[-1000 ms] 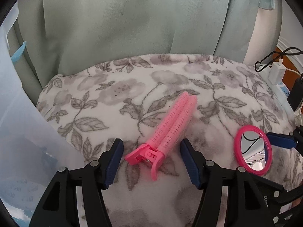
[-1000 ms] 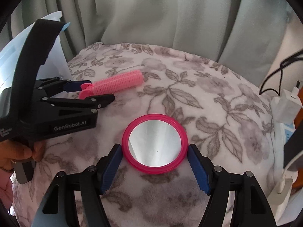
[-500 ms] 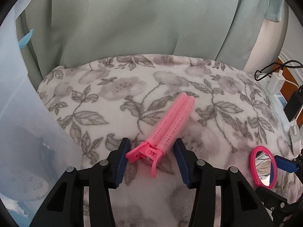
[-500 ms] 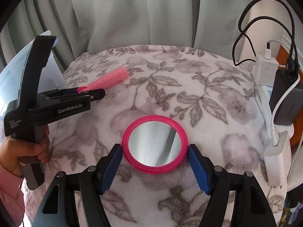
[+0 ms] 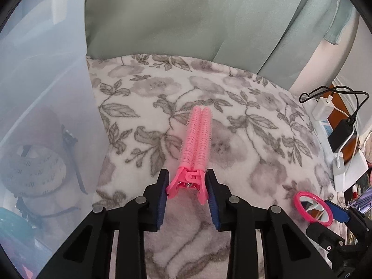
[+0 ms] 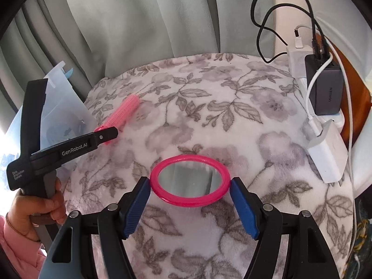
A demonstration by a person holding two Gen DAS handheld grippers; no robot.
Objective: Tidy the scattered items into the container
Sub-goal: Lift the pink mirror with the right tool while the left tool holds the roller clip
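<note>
Both pickups look done: left tool (image 5: 187, 191) is clamped on the pink roller clip (image 5: 196, 139), right tool (image 6: 190, 191) pinches the pink mirror (image 6: 190, 180) just over the floral blanket (image 6: 209, 107), so next comes swinging both into the clear bin (image 5: 41, 93) at left.

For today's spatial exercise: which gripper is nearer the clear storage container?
Left. The left gripper, clamping the pink hair clip, sits beside the container; the right gripper holds the pink mirror farther away.
</note>
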